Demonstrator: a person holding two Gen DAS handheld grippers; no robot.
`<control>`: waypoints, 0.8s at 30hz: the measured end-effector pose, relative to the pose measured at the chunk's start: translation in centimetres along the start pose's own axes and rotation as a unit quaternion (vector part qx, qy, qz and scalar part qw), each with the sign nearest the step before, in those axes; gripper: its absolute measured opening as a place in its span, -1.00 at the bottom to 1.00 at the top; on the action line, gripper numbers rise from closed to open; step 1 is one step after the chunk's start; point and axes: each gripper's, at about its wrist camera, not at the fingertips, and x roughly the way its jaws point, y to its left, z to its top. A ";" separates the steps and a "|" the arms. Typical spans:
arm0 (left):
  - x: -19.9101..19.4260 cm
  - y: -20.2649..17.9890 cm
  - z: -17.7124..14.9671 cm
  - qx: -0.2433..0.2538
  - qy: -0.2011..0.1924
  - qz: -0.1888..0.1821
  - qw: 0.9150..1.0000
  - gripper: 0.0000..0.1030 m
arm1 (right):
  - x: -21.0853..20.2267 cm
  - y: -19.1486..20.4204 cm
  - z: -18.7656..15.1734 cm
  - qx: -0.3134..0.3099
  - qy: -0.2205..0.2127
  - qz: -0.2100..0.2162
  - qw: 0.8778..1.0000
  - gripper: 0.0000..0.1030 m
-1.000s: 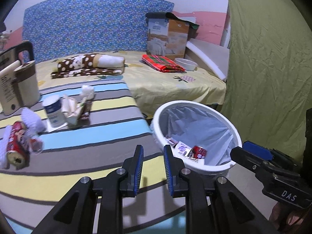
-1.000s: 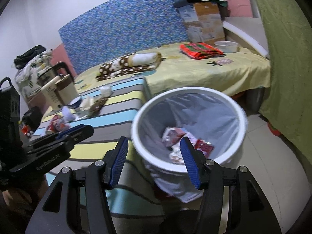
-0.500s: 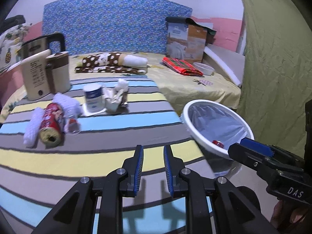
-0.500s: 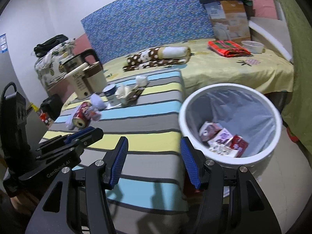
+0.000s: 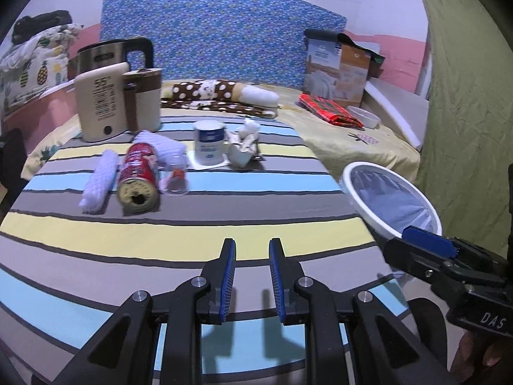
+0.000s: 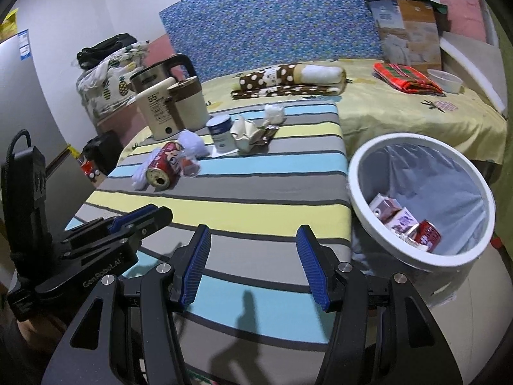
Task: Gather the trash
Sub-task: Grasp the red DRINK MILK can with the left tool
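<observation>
A red can (image 5: 138,176) (image 6: 162,168) lies on its side on the striped table (image 5: 224,224), between a white fluffy cloth (image 5: 97,181) and a small clear cup (image 5: 174,181). Behind them, crumpled paper with a wrapper (image 5: 243,147) (image 6: 248,134) sits beside a white jar (image 5: 209,142). A white lined bin (image 5: 359,205) (image 6: 416,258) stands off the table's right edge, holding cartons (image 6: 384,208) and another red can (image 6: 426,234). My left gripper (image 5: 252,247) hovers over the near table, narrowly open and empty. My right gripper (image 6: 253,234), to its right, is wide open and empty.
A cream kettle (image 5: 118,102) stands at the table's far left. Behind the table is a yellow-sheeted bed (image 5: 368,141) with a dotted blanket, a red plaid cloth, a white bowl and a cardboard box. A green curtain (image 5: 465,96) hangs on the right.
Both grippers have swung left, away from the bin and over the striped table; the bin has slid toward the right in both views. Neither gripper's opening has changed.
</observation>
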 end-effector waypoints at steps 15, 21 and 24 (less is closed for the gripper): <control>0.9 6.5 2.1 -0.049 -0.013 0.069 0.996 -0.30 | 2.7 2.2 2.2 -0.023 -0.001 0.016 1.000 0.11; 2.2 8.2 3.4 -0.057 -0.022 0.089 0.994 -0.07 | 3.9 2.2 3.3 -0.027 0.000 0.019 0.999 0.11; 3.2 8.9 4.0 -0.063 -0.019 0.093 0.993 -0.05 | 4.6 2.2 4.0 -0.028 0.001 0.018 0.999 0.11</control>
